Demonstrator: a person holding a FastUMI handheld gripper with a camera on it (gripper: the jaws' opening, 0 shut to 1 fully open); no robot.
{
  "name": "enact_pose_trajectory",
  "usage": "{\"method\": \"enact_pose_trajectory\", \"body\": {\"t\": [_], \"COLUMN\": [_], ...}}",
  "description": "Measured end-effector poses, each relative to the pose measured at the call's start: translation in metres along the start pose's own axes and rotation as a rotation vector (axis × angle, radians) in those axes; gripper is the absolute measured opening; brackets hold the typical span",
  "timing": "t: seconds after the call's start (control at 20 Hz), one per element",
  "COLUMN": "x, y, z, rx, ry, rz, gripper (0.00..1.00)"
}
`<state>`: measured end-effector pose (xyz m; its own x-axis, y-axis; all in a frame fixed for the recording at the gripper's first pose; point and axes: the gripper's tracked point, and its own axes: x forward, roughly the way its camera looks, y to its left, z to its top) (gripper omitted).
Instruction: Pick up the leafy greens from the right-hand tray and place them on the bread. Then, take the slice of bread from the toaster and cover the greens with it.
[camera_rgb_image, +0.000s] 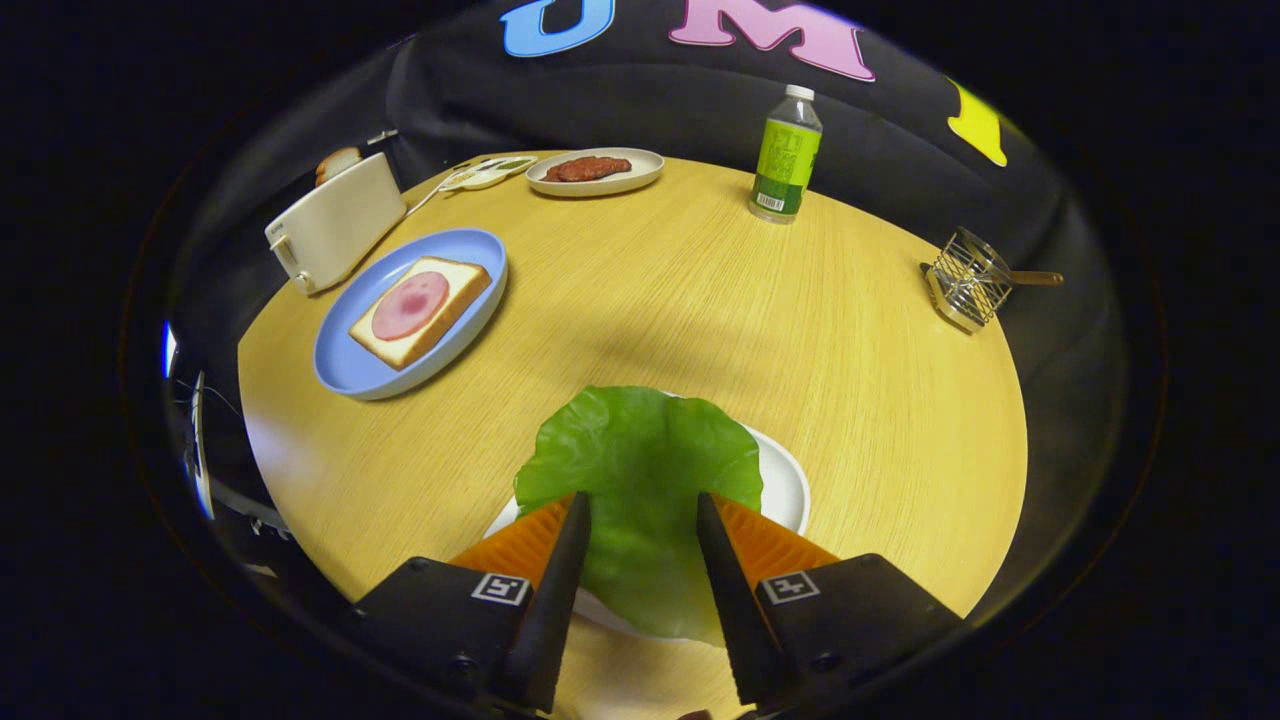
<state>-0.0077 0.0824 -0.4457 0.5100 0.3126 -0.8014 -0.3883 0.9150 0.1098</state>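
Observation:
A flat green lettuce leaf (640, 480) lies on a white tray (785, 485) directly under my gripper (640, 505). The two black fingers with orange backs stand open, one on each side of the leaf's middle, with the leaf showing in the gap between them. Beyond and to the left sits a blue plate (345, 365) holding a bread slice (455, 290) topped with a pink round of ham (410, 305). Behind that plate stands a white toaster (335, 225) with a second bread slice (338, 162) poking out of its slot.
On the round wooden table (700, 300) at the far side are a white plate with a brown meat patty (590, 168), a small dish with greenish sauce (490, 172), a green bottle (787, 155), and a wire rack (968, 280) near the right edge.

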Motion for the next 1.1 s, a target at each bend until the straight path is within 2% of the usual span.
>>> {"method": "enact_pose_trajectory", "body": {"t": [0.15, 0.2, 0.35, 0.4, 0.45, 0.55, 0.8, 1.1], "x": [0.002, 0.001, 0.001, 0.001, 0.0, -0.007, -0.048, -0.081], "y": [0.002, 0.001, -0.002, -0.002, -0.002, -0.003, 0.007, 0.071], "z": [0.002, 0.002, 0.002, 0.001, 0.002, 0.006, 0.038, 0.106], "rx": [0.01, 0.013, 0.038, 0.04, 0.04, 0.052, 0.072, 0.064], "ry": [0.003, 0.008, 0.01, 0.01, 0.013, 0.005, -0.068, -0.163], "rz": [0.011, 0.01, 0.0, -0.001, -0.001, -0.003, -0.021, 0.045], "gripper": [0.67, 0.62, 0.23, 0.13, 0.09, 0.06, 0.06, 0.06]}}
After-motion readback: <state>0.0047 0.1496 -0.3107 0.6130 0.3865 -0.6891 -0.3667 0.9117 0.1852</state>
